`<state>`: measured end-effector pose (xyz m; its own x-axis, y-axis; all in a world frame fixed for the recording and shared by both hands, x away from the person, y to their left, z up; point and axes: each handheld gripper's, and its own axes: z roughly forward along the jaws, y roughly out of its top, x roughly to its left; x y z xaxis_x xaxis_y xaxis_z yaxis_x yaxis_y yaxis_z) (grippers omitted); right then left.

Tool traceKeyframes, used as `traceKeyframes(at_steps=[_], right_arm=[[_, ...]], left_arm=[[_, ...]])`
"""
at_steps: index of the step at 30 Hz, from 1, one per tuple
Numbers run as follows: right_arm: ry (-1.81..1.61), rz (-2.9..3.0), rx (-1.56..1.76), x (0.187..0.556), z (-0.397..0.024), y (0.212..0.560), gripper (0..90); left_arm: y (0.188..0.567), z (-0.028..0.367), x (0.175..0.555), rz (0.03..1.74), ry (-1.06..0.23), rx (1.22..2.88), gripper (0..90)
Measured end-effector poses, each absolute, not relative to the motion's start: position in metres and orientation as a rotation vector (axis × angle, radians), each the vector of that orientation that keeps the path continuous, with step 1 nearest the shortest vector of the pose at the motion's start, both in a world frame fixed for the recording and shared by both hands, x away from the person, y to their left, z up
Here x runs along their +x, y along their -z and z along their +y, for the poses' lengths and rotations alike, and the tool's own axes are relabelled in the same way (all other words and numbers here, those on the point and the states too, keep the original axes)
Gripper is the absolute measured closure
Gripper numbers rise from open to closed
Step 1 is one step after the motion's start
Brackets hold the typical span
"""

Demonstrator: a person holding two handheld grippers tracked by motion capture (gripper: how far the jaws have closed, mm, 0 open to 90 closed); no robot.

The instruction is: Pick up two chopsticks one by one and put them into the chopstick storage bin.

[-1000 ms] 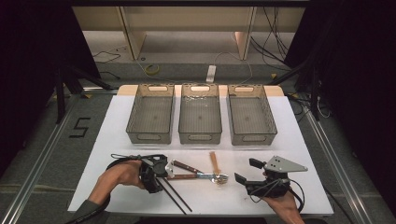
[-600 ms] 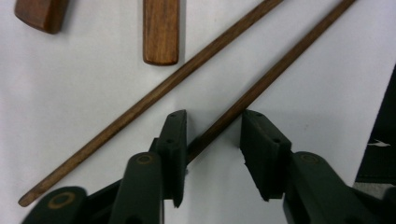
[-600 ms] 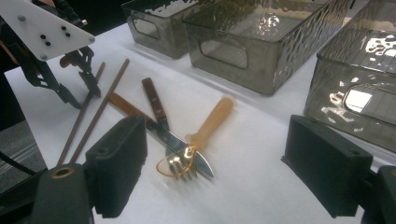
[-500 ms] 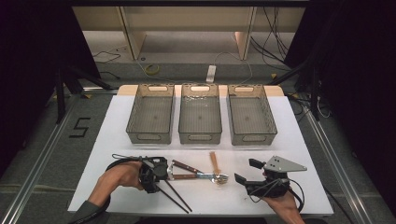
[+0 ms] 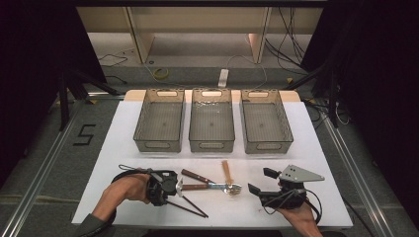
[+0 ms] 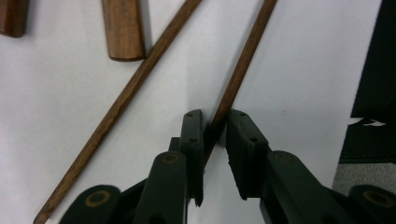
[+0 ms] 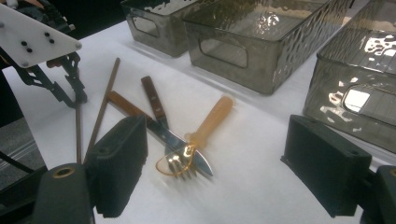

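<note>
Two dark wooden chopsticks [image 5: 190, 208] lie on the white table near its front edge. My left gripper [image 5: 172, 196] is at their near ends. In the left gripper view its jaws have just been closing and the left gripper [image 6: 215, 116] pinches the right-hand chopstick [image 6: 243, 65] between its tips. The other chopstick [image 6: 126, 98] lies free beside it. A wooden-handled knife [image 7: 155, 103], a wooden-handled fork [image 7: 122, 104] and an amber plastic spoon [image 7: 212, 119] lie crossed mid-table. My right gripper [image 7: 223, 168] stands open facing them, apart from them, with nothing between its fingers; the right gripper [image 5: 262, 181] sits at the front right.
Three smoky see-through bins stand in a row behind the utensils: left bin [image 5: 159, 146], middle bin [image 5: 211, 146], right bin [image 5: 269, 146]. The table's front edge [image 5: 217, 224] lies just beyond the hands. Floor and cables surround the table.
The left hand has barely shifted at the chopsticks' near ends. The right gripper has not moved.
</note>
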<state>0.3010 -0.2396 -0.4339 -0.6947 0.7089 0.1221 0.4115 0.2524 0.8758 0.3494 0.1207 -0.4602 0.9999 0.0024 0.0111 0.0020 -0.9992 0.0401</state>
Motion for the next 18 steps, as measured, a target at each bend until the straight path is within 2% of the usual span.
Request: traceKeyframes(at_steps=[3,7,18], right_arm=[[-1.413,2.238,1.037,0.3015,-0.2397,0.4345,22.2],[-1.409,2.247,1.036,0.3015,-0.239,0.4348,22.1],[-1.409,2.259,1.03,0.3018,-0.2381,0.4353,22.1]], left_arm=[[0.4595,0.1212,0.3487,-0.055,-0.008,3.112,78.5],[0.4605,0.1221,0.3469,-0.049,0.01,3.09,82.1],[0.4592,0.1235,0.3455,-0.097,0.073,3.092,84.7]])
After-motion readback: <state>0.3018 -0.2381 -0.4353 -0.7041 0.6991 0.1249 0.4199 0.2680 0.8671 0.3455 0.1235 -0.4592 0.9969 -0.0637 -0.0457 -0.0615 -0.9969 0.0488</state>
